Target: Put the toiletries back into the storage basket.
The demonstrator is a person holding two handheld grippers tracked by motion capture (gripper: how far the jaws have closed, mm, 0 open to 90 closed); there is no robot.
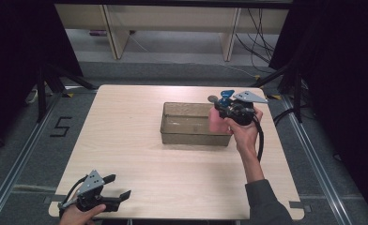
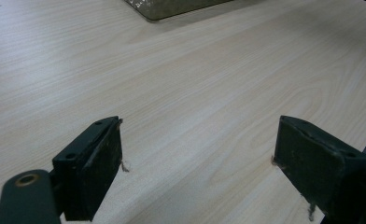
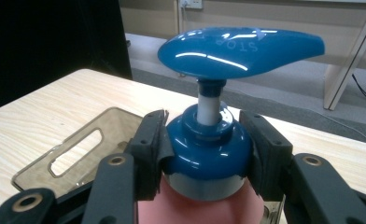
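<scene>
A pink pump bottle [image 1: 215, 121] with a blue collar [image 3: 208, 151] and a blue pump head [image 3: 239, 46] hangs upright over the right end of a clear smoky bin [image 1: 194, 136]. My right gripper [image 1: 226, 110] is shut on the bottle's blue collar, one jaw on each side. The bin's handle cut-out [image 3: 76, 151] lies just beyond and left of the jaws in the right gripper view. My left gripper [image 1: 120, 186] rests low at the table's front left corner, open, with bare wood between its jaws [image 2: 197, 158].
The light wooden table [image 1: 140, 159] stands on a grey floor with metal rails on both sides. A corner of the bin [image 2: 172, 7] shows far ahead in the left gripper view. Pale furniture legs and cables stand behind the table.
</scene>
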